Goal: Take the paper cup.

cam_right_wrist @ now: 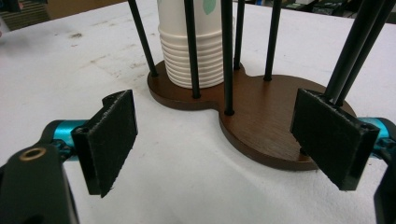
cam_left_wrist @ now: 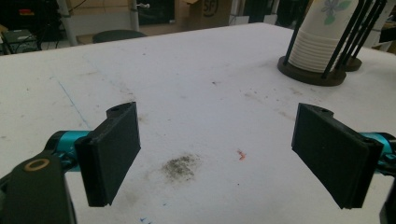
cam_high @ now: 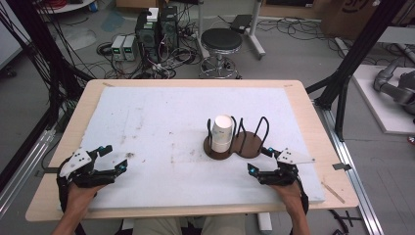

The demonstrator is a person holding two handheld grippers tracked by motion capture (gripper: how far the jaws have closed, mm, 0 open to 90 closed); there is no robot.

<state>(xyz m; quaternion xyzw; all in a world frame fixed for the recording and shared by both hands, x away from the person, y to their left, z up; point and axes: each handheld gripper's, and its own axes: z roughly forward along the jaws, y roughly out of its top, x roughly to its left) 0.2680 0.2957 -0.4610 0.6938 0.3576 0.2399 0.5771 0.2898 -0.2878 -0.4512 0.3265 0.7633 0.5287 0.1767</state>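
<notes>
Two tongs rest at the near edge of the table (cam_high: pixel 298 98), one in each of the person's hands; the left tongs (cam_high: pixel 111 157) sit at the near-left corner of the white pad (cam_high: pixel 161 117), released, jaws spread wide with nothing between them; in the left gripper view the left tongs (cam_left_wrist: pixel 215 151) frame bare pad with a grey smudge (cam_left_wrist: pixel 180 167) and a small red mark (cam_left_wrist: pixel 241 154); the right tongs (cam_high: pixel 261 160) sit toward the near right, also released and holding nothing. A stack of paper cups (cam_high: pixel 222 134) stands upright in the left ring of a dark wooden cup holder (cam_high: pixel 248 146), enclosed by thin black rods (cam_high: pixel 264 127); the holder's right ring is bare wood; the holder stands a little right of the pad's middle, just beyond the right tongs. In the right gripper view the right tongs (cam_right_wrist: pixel 212 140) open toward the holder (cam_right_wrist: pixel 261 116); the right jaw overlaps the base's near edge, though I cannot tell whether it touches; the cups (cam_right_wrist: pixel 175 46) show nested rims and a green leaf print. Beyond the table, a black stool (cam_high: pixel 221 41) stands on the floor.
</notes>
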